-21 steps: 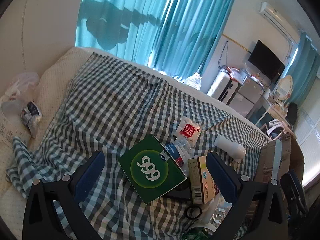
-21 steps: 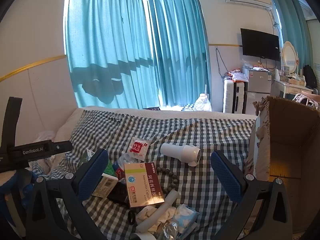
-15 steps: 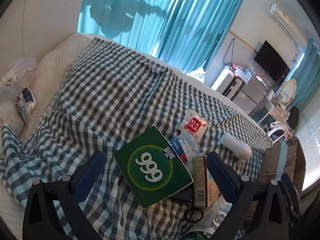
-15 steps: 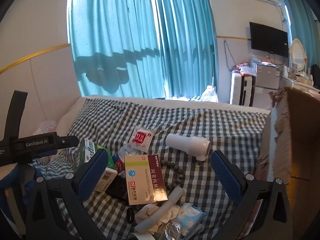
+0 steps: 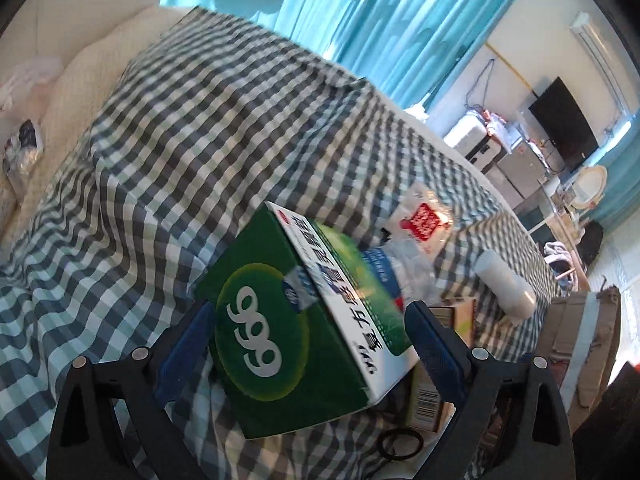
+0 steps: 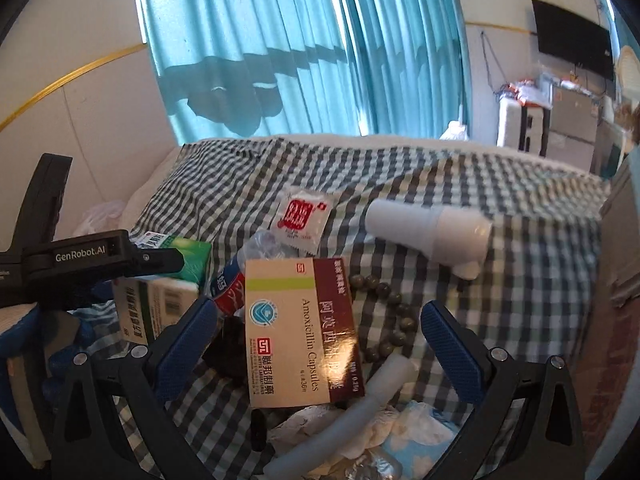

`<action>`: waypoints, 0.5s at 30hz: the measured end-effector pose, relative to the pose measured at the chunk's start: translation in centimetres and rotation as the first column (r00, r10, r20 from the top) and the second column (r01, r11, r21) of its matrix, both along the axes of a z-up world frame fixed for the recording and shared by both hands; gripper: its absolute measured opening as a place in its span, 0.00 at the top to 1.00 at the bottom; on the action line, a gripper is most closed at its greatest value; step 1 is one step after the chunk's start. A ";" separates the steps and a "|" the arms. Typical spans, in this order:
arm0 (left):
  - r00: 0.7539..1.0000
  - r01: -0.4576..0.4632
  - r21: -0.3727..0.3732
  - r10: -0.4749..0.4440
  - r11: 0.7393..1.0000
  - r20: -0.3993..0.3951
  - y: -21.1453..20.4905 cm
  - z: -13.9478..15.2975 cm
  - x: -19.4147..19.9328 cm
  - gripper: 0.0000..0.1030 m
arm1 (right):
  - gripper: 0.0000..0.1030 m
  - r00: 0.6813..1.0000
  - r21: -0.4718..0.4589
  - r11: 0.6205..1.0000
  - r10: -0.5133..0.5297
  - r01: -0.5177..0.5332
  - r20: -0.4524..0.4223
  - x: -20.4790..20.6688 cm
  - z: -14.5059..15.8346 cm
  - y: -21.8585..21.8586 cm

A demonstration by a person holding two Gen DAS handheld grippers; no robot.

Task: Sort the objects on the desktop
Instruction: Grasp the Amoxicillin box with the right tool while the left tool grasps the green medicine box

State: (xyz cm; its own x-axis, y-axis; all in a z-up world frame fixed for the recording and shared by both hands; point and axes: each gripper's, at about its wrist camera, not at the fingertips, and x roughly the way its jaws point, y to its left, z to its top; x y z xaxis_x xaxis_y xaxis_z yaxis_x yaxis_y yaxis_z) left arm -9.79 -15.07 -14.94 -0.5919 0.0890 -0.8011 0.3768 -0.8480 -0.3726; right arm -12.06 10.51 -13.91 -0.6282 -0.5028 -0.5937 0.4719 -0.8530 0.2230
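Left gripper (image 5: 308,344) spread wide, green box (image 5: 292,320) between pads, not pinched. Squeeze box middle. Right gripper (image 6: 316,344) spread, empty.

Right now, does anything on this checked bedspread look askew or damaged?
Yes. The green 999 medicine box sits tilted, propped on the clutter rather than flat. A crushed clear plastic bottle lies beneath the cream and maroon amoxicillin box, and dark round beads lie strewn beside it.

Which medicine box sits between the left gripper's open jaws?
The green 999 box, not the maroon-and-cream amoxicillin box, which lies before the right gripper.
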 end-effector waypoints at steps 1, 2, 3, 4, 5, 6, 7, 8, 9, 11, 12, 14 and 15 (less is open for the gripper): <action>1.000 -0.009 0.014 0.008 1.000 0.007 -0.4 -0.3 0.0 0.06 | 0.00 1.000 -0.011 1.000 0.006 -0.006 0.016 -0.2 -0.4 -0.1; 1.000 -0.016 0.030 0.016 0.999 0.007 -0.9 -0.4 0.2 0.06 | 0.00 0.999 -0.021 1.000 0.012 -0.012 0.031 -0.4 -0.7 -0.2; 1.000 -0.021 0.041 0.021 0.999 0.007 -1.2 -0.4 0.2 0.06 | 0.00 0.999 -0.024 1.000 0.018 -0.017 0.039 -0.5 -0.9 -0.2; 1.000 -0.026 0.045 0.026 0.999 0.007 -1.5 -0.4 0.2 0.06 | 0.00 0.999 -0.023 0.999 0.027 -0.026 0.043 -0.6 -1.1 -0.4; 0.999 -0.033 0.045 0.033 0.998 0.005 -1.8 -0.2 0.4 0.06 | 0.00 0.998 -0.022 0.999 0.036 -0.035 0.042 -0.6 -1.2 -0.5; 0.999 -0.036 0.053 0.036 0.998 0.003 -2.1 0.0 0.6 0.05 | 0.00 0.998 -0.022 0.999 0.046 -0.045 0.043 -0.6 -1.3 -0.7; 1.000 -0.030 0.082 0.029 0.996 0.006 -2.4 0.0 0.8 0.05 | 0.00 0.997 -0.023 0.998 0.055 -0.054 0.045 -0.7 -1.5 -0.8; 1.000 -0.015 0.132 0.014 0.991 0.004 -2.8 -0.2 0.8 0.05 | 0.00 0.996 -0.031 0.997 0.069 -0.067 0.050 -0.8 -1.7 -1.0; 1.000 -0.002 0.189 0.001 0.982 0.002 -3.1 -0.4 0.8 0.04 | 0.00 0.995 -0.037 0.996 0.081 -0.079 0.057 -0.8 -1.8 -1.1; 1.000 0.002 0.248 -0.003 0.969 0.006 -3.7 -1.0 0.6 0.01 | 0.00 0.993 -0.030 0.995 0.092 -0.090 0.068 -0.9 -2.2 -1.5; 1.000 0.002 0.268 -0.007 0.963 0.016 -3.9 -1.7 0.3 0.00 | 0.00 0.994 -0.016 0.996 0.089 -0.088 0.070 -1.0 -2.3 -1.8; 0.999 -0.022 0.309 0.009 0.951 0.044 -4.3 -3.0 0.0 0.00 | 0.00 0.992 0.001 0.995 0.098 -0.098 0.076 -1.1 -2.6 -2.2; 0.999 -0.027 0.324 0.013 0.946 0.047 -4.4 -3.2 0.1 0.00 | 0.00 0.990 0.008 0.994 0.111 -0.112 0.085 -1.2 -2.7 -2.4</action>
